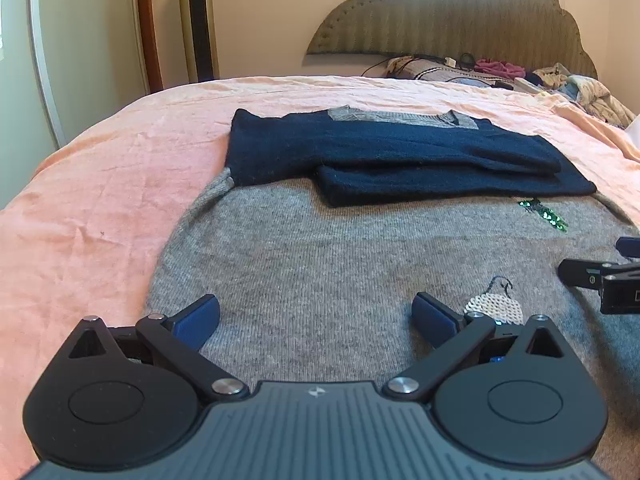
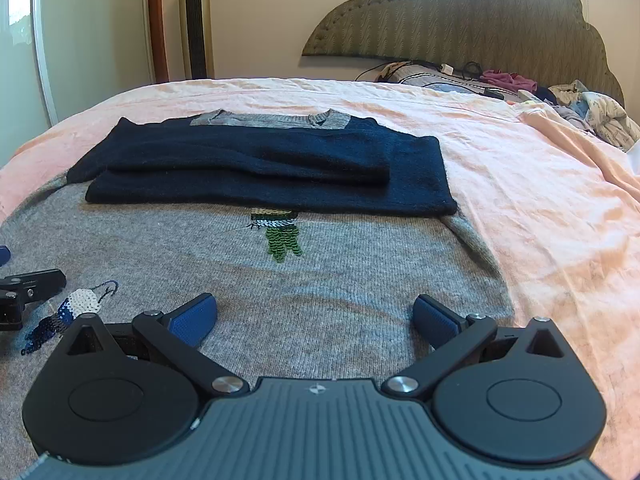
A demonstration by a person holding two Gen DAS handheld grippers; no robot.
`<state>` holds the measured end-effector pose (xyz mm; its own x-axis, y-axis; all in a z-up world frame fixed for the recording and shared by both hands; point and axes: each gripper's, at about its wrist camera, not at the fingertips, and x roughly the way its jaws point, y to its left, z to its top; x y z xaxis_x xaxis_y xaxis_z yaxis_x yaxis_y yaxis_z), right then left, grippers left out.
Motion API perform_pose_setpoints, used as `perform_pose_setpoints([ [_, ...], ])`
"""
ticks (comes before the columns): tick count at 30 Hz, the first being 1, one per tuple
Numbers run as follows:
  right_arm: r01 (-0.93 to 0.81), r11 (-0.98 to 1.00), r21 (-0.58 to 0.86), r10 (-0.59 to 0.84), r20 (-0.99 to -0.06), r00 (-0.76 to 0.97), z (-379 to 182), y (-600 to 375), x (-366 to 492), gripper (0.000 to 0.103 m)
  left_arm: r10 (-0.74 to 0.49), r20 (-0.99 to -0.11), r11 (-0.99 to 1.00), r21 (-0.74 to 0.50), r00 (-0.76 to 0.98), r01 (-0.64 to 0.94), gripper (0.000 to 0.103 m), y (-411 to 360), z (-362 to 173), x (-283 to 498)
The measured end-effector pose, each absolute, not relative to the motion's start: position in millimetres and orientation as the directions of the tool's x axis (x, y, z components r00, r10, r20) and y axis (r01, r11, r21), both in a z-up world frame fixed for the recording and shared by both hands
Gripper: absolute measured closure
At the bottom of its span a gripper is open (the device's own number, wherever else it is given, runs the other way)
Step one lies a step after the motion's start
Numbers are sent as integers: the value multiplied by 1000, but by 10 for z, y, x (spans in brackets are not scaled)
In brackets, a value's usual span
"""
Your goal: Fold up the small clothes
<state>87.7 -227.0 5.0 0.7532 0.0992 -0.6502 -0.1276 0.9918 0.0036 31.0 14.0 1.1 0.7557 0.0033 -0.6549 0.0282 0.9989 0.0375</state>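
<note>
Grey sweater (image 1: 320,256), dark sleeves (image 1: 400,156) folded across, on bed (image 1: 100,184). Left gripper (image 1: 316,314) and right gripper (image 2: 316,314): fingers released, spread wide, empty.

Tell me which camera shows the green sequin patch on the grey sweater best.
The right wrist view: the green sequin patch sits near the middle of the frame, whole below the folded navy sleeves. The left wrist view shows it only small and stretched near the right edge of the grey sweater.

A pink bedsheet (image 1: 120,184), scalloped headboard (image 1: 460,20), tower heater (image 1: 198,20) and cluttered pillows (image 2: 432,74).
</note>
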Motion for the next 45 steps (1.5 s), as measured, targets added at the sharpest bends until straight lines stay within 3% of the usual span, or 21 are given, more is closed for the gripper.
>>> perform_pose_setpoints([
  [14,-95,995,4,73,-671,738,49,-2259,846,0,-30,-666,999,-1,745,39,0,211,44,-405],
  [17,-93,996,9,74,-692,718,85,-2210,544,0,-17,-667,999,18,745,39,0,172,40,-405],
  [20,-127,991,-34,72,-664,745,60,-2184,79,0,-16,-666,999,17,746,37,0,166,40,-408],
  [26,-100,995,10,84,-642,762,44,-2311,-521,0,-18,-664,999,14,747,36,0,164,33,-419],
  [34,-103,995,8,83,-653,753,44,-2313,-456,0,21,-687,998,63,726,30,0,69,91,-589],
  [45,-102,995,7,82,-652,754,46,-2308,-455,0,-35,-669,993,61,742,103,0,91,85,-1149],
])
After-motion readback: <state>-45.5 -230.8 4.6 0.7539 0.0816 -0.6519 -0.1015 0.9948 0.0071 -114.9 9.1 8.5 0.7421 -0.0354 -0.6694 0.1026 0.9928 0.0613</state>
